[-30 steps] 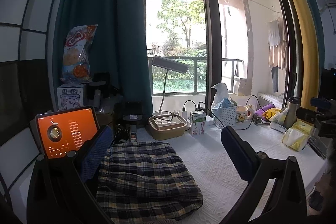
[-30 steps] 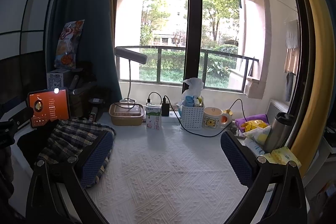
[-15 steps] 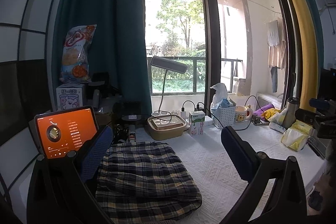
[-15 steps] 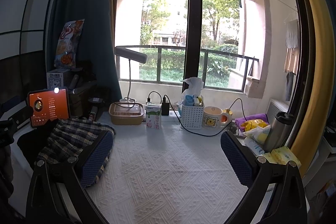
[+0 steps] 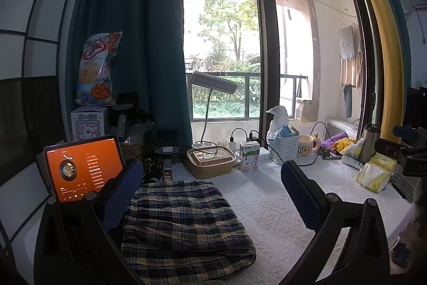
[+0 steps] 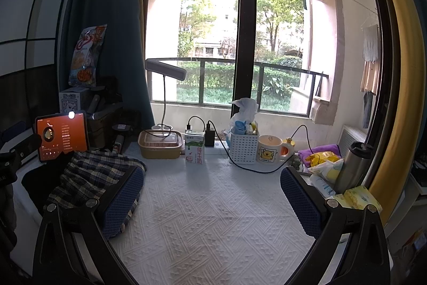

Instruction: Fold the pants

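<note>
Dark plaid pants [image 5: 184, 221] lie folded in a compact stack on the white textured table cover [image 5: 269, 205], at the left side. My left gripper [image 5: 210, 191] is open and empty, held above the stack with its left finger [image 5: 122, 194] over the pants' left edge. In the right wrist view the pants [image 6: 90, 175] lie at the left, partly behind the left finger [image 6: 122, 199]. My right gripper [image 6: 210, 202] is open and empty above the bare cover [image 6: 210, 218].
An orange-screened tablet [image 5: 82, 167] stands left of the pants. Along the window stand a brown lunch box [image 5: 210, 162], a milk carton [image 5: 249, 156], a white basket [image 5: 284, 144], a bear mug [image 5: 307, 148], a desk lamp [image 5: 213, 82] and cables. A steel flask [image 6: 352, 167] and tissue packs [image 5: 376, 172] sit at right.
The left wrist view has shifted slightly, so the pants sit a little lower and farther left. The right gripper has barely moved. Both grippers stay open.
</note>
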A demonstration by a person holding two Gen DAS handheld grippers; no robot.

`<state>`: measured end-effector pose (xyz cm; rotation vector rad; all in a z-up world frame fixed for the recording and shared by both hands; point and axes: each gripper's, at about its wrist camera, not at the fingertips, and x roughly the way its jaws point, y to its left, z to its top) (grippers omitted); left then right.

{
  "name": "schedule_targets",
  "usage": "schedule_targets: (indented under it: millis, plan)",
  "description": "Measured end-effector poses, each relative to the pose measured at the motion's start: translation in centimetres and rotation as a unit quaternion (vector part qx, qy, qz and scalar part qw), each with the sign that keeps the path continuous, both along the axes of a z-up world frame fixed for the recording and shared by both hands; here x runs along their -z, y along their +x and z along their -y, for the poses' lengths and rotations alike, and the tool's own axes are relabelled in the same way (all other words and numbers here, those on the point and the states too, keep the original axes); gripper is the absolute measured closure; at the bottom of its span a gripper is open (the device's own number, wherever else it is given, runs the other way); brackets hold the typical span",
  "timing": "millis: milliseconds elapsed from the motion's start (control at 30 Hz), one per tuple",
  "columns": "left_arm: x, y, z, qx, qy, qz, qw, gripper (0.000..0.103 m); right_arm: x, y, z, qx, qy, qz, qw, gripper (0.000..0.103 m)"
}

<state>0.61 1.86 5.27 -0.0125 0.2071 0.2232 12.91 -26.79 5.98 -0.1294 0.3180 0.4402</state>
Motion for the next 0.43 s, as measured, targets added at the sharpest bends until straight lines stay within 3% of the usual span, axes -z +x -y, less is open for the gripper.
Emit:
schedule_targets:
  millis: [433]
  plan:
    - [-0.05,0.18,0.08,0.007,-0.008,-0.002,0.9999,0.001,0.15,-0.01,-0.09,0.004,0.0,-0.003,1.0,0.0]
